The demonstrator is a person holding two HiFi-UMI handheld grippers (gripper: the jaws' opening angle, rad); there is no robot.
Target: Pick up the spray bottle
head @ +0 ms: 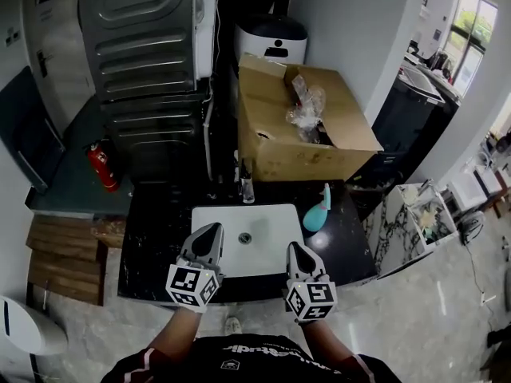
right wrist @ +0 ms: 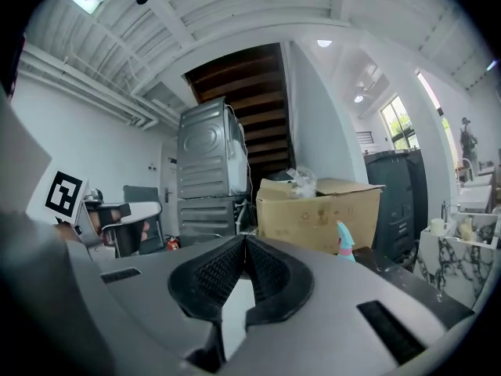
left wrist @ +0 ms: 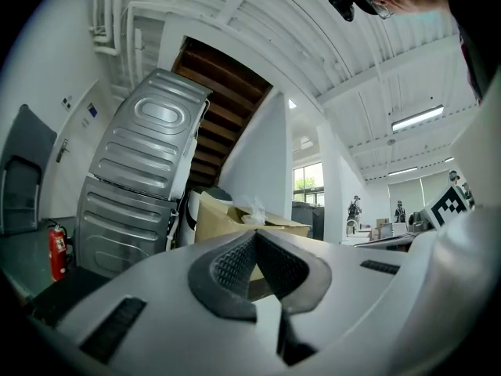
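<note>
The teal spray bottle (head: 317, 212) with a pale trigger head stands on the black countertop (head: 160, 230), just right of the white sink (head: 267, 234). The right gripper view shows the spray bottle (right wrist: 344, 242) ahead and to the right, in front of the cardboard box. My left gripper (head: 214, 228) hovers over the sink's near left edge, shut and empty; its pads meet at the tips (left wrist: 254, 234). My right gripper (head: 292, 246) is over the sink's near right corner, shut with nothing held (right wrist: 244, 239), a short way short of the bottle.
An open cardboard box (head: 295, 134) with plastic wrap inside stands behind the sink. A small dark bottle (head: 247, 188) stands by the sink's back edge. Stacked grey machines (head: 148, 54) stand at the back left, with a red fire extinguisher (head: 104, 167) below. A marble-patterned stand (head: 407, 222) is on the right.
</note>
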